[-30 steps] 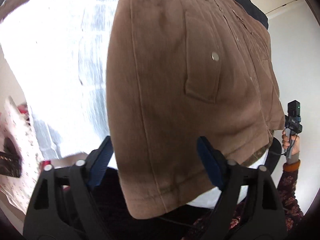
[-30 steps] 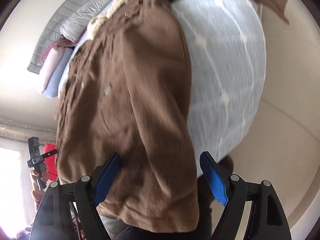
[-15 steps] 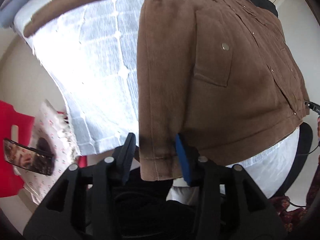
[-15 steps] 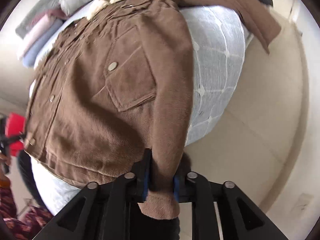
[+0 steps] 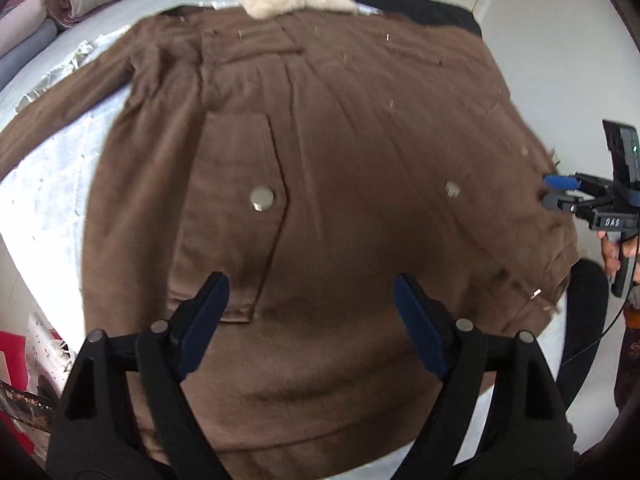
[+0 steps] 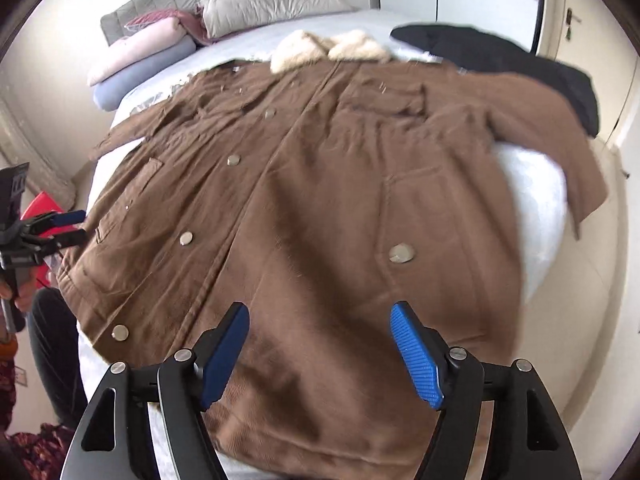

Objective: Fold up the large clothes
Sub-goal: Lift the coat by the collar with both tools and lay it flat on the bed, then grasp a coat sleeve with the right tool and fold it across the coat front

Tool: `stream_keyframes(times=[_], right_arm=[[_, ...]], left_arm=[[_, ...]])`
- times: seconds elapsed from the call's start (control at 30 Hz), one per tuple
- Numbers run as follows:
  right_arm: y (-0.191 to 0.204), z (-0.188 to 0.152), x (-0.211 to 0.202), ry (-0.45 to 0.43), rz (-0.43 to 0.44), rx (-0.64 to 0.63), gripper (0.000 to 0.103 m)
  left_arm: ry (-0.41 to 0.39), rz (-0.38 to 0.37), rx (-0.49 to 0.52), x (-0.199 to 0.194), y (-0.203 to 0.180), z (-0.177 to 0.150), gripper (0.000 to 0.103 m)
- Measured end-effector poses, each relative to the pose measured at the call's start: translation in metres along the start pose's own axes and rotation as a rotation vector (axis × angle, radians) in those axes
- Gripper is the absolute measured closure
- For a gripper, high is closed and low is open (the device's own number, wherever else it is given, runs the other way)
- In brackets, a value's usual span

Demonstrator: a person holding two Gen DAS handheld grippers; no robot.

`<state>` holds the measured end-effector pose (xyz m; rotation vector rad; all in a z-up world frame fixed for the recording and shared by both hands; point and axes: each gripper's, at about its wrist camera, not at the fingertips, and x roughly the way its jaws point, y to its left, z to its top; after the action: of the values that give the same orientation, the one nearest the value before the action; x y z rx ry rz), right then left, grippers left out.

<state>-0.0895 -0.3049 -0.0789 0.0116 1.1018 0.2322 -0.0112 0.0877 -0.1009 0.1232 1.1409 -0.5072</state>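
Brown jacket (image 5: 340, 200) flat on bed (image 6: 256, 44), left hand-held gripper (image 5: 310, 320) and right hand-held gripper (image 6: 320, 348) just opened wide, holding nothing

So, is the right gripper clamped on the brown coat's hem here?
No. The right gripper stands open above the brown coat, its pads clear of the fabric.

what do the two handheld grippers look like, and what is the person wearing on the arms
Both the left gripper and the right gripper have black plastic fingers with silver rivets and ribbed blue pads. Seen from the left wrist camera, the right gripper carries a white "DAS" label and a thin black cable. A dark, red-patterned sleeve shows at the frame's edge.
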Motion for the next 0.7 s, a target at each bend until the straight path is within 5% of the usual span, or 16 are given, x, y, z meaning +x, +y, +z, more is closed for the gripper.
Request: stream_keyframes(times=[0.1, 0.2, 0.33, 0.47, 0.7], right_arm=[[-0.012, -0.011, 0.013, 0.054, 0.022, 0.058, 0.028], [-0.013, -0.018, 0.006, 0.099, -0.004, 0.007, 0.028], [-0.037, -0.016, -0.012, 0.056, 0.106, 0.097, 0.028], [-0.093, 0.000, -0.043, -0.109, 0.185, 0.295, 0.027], [-0.206, 0.025, -0.059, -0.265, 0.181, 0.594, 0.026]], left_arm=[[-0.006, 0.020, 0.066, 0.002, -0.006, -0.024, 0.017], [0.059, -0.065, 0.000, -0.012, 0.012, -0.033, 0.017], [0.096, -0.059, -0.071, -0.033, 0.027, -0.031, 0.017], [-0.020, -0.051, -0.084, -0.059, 0.029, -0.010, 0.017], [-0.175, -0.048, -0.104, -0.079, 0.021, 0.063, 0.017]])
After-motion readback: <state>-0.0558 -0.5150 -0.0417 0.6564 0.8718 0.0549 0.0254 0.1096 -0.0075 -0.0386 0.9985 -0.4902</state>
